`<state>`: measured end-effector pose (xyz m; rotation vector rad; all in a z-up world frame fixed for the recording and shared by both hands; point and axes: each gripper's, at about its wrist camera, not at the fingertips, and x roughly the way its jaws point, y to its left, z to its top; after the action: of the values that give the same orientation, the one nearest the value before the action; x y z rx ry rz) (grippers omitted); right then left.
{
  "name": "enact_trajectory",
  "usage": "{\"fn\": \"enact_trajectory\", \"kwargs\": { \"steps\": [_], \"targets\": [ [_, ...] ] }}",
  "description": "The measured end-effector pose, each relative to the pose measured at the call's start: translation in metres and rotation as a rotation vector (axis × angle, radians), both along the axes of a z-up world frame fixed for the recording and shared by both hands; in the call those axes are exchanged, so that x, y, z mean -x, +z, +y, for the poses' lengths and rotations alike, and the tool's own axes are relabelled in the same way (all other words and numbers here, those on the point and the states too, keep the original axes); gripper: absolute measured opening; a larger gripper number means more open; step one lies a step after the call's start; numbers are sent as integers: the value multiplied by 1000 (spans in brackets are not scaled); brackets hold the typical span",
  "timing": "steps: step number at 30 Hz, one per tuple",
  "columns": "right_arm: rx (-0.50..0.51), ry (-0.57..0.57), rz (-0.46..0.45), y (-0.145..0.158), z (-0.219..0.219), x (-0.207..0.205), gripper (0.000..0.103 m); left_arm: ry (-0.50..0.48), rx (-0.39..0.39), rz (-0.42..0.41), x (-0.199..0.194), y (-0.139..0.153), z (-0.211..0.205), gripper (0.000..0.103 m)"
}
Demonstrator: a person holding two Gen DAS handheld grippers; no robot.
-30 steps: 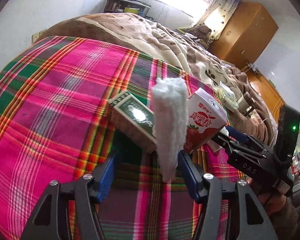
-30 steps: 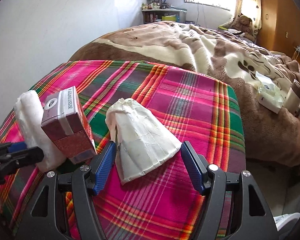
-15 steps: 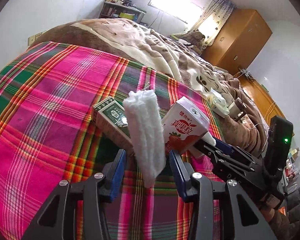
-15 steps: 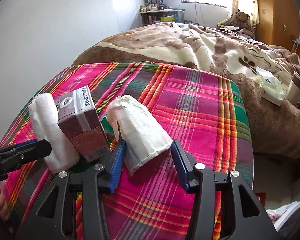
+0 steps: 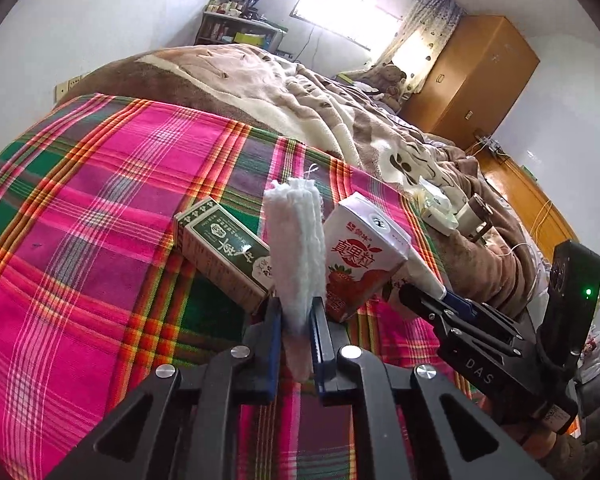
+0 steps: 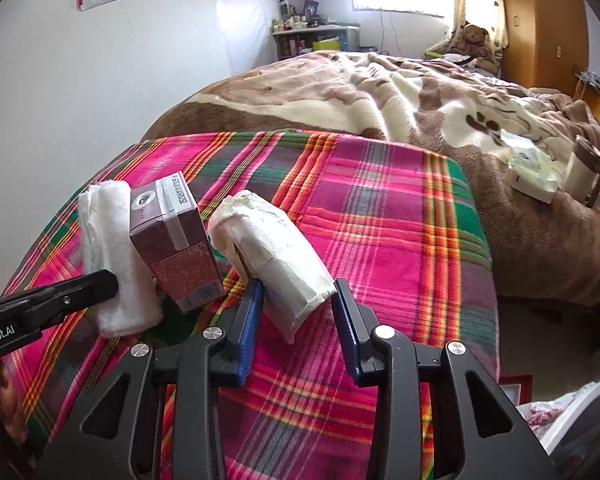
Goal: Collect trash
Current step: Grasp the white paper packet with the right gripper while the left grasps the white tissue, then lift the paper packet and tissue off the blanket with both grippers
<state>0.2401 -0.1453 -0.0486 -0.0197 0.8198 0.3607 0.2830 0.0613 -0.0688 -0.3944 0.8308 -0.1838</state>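
Observation:
On the plaid cloth point(image 5: 100, 208) lie a white cloth roll point(image 5: 298, 248), a green box point(image 5: 220, 252), a strawberry milk carton point(image 5: 360, 256) and a white paper cup point(image 6: 276, 256) on its side. My left gripper point(image 5: 296, 320) is shut on the near end of the white cloth roll point(image 6: 112, 256). My right gripper point(image 6: 298, 308) has narrowed around the paper cup's open end; the left pad touches it and a gap shows at the right pad. The carton point(image 6: 176, 244) stands between roll and cup.
A brown and cream blanket point(image 6: 420, 92) covers the bed behind the cloth. A tissue pack point(image 6: 534, 172) and a small jar point(image 6: 586, 168) lie on it at right. A wardrobe point(image 5: 472, 76) stands far right. A white bin edge point(image 6: 568, 412) shows bottom right.
My left jaws have closed from wide open onto the white cloth roll. My right jaws have narrowed around the paper cup. Both grippers moved slightly forward.

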Motion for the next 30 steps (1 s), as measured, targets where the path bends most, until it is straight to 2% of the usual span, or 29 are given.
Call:
{"fn": "enact_trajectory", "kwargs": {
  "steps": [11, 21, 30],
  "targets": [
    [-49, -53, -18, 8, -18, 23, 35, -49, -42, -22, 22, 13, -13, 13],
    [-107, -99, -35, 17, -40, 48, 35, -102, -46, -16, 50, 15, -31, 13],
    [-154, -147, -68, 28, -64, 74, 35, -155, -50, -55, 78, 29, -53, 13]
  ]
}}
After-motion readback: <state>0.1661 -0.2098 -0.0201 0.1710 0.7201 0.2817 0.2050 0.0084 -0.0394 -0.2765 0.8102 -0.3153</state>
